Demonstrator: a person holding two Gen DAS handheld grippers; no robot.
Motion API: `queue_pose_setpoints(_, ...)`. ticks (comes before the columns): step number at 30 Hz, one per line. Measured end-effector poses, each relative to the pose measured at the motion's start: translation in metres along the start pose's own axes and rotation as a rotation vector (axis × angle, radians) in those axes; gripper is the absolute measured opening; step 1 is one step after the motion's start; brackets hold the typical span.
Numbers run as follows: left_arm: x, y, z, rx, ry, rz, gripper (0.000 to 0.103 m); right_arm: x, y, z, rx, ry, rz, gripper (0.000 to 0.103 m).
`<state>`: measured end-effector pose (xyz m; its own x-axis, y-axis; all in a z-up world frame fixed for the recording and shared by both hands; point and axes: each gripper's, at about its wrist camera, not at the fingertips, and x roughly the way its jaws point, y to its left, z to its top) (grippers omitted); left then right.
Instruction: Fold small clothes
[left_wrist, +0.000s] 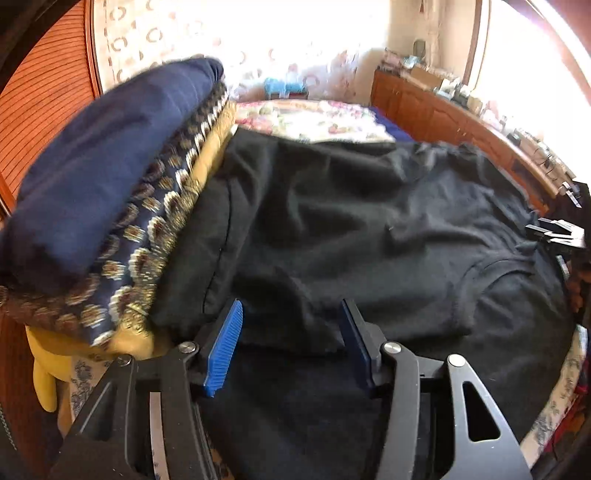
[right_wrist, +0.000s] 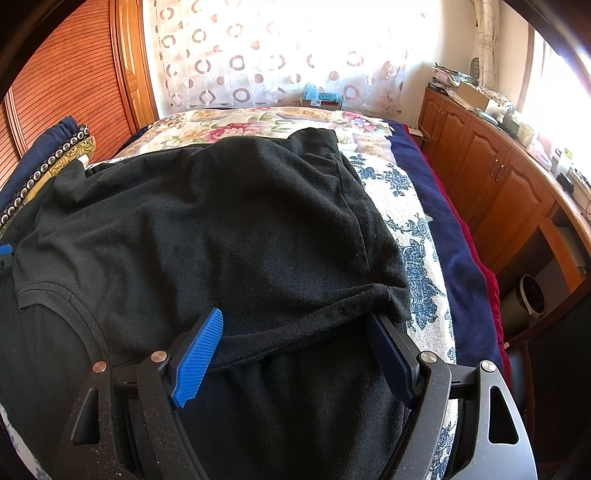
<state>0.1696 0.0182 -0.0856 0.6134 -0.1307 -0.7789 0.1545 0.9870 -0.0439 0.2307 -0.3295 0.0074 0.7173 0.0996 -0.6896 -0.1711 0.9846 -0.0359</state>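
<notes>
Across the floral bedspread (right_wrist: 402, 206) our black T-shirt (right_wrist: 221, 221) lies spread beside folded clothes (left_wrist: 110, 184), its neckline between us, and both the left gripper (left_wrist: 291, 332) and right gripper (right_wrist: 295, 343) hang spread over its near edge, gripping nothing.
</notes>
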Motion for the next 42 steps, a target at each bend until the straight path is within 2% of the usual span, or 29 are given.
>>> queue_pose_setpoints(2, 0.007, -0.004, 0.002, 0.035, -0.017, 0.018, 0.055, 0.0, 0.0, 0.0, 0.0, 0.0, 0.0, 0.081)
queue_pose_setpoints(3, 0.009, -0.005, 0.003, 0.048, -0.022, 0.016, 0.049, 0.0, 0.0, 0.0, -0.001, 0.0, 0.0, 0.081)
queue_pose_setpoints(4, 0.008, -0.005, 0.004, 0.05, -0.024, 0.007, 0.02, 0.0, 0.0, 0.0, -0.001, 0.0, 0.0, 0.081)
queue_pose_setpoints(5, 0.007, -0.006, 0.006, 0.051, -0.022, -0.01, 0.006, 0.0, -0.001, 0.0, -0.001, 0.0, 0.001, 0.081)
queue_pose_setpoints(11, -0.013, -0.009, 0.005, 0.058, -0.073, -0.012, 0.004, -0.001, -0.002, 0.0, 0.0, 0.002, 0.004, 0.08)
queue_pose_setpoints(14, -0.025, -0.011, 0.005, 0.061, -0.102, -0.023, 0.004, -0.002, -0.004, 0.003, 0.016, 0.0, 0.012, 0.067)
queue_pose_setpoints(17, -0.033, -0.015, 0.006, 0.079, -0.121, -0.015, 0.004, -0.001, -0.012, 0.007, 0.058, -0.005, 0.025, 0.037)
queue_pose_setpoints(19, -0.037, -0.018, 0.006, 0.084, -0.133, -0.017, 0.004, -0.001, -0.016, 0.007, 0.068, -0.011, 0.03, 0.007)
queue_pose_setpoints(24, -0.056, -0.025, 0.006, 0.089, -0.188, -0.03, 0.004, -0.028, -0.015, 0.001, 0.054, -0.1, 0.073, 0.005)
queue_pose_setpoints(30, -0.098, -0.029, 0.004, 0.096, -0.272, -0.055, 0.004, -0.087, -0.007, -0.009, 0.005, -0.227, 0.08, 0.004)
queue_pose_setpoints(34, -0.124, -0.032, -0.004, 0.113, -0.305, -0.065, 0.004, -0.124, -0.005, -0.02, -0.028, -0.277, 0.084, 0.004)
queue_pose_setpoints(38, -0.141, -0.031, -0.024, 0.123, -0.307, -0.079, 0.004, -0.152, -0.008, -0.041, -0.041, -0.277, 0.1, 0.004)
queue_pose_setpoints(42, -0.132, -0.027, -0.042, 0.112, -0.269, -0.081, 0.004, -0.163, -0.007, -0.073, -0.05, -0.24, 0.098, 0.004)
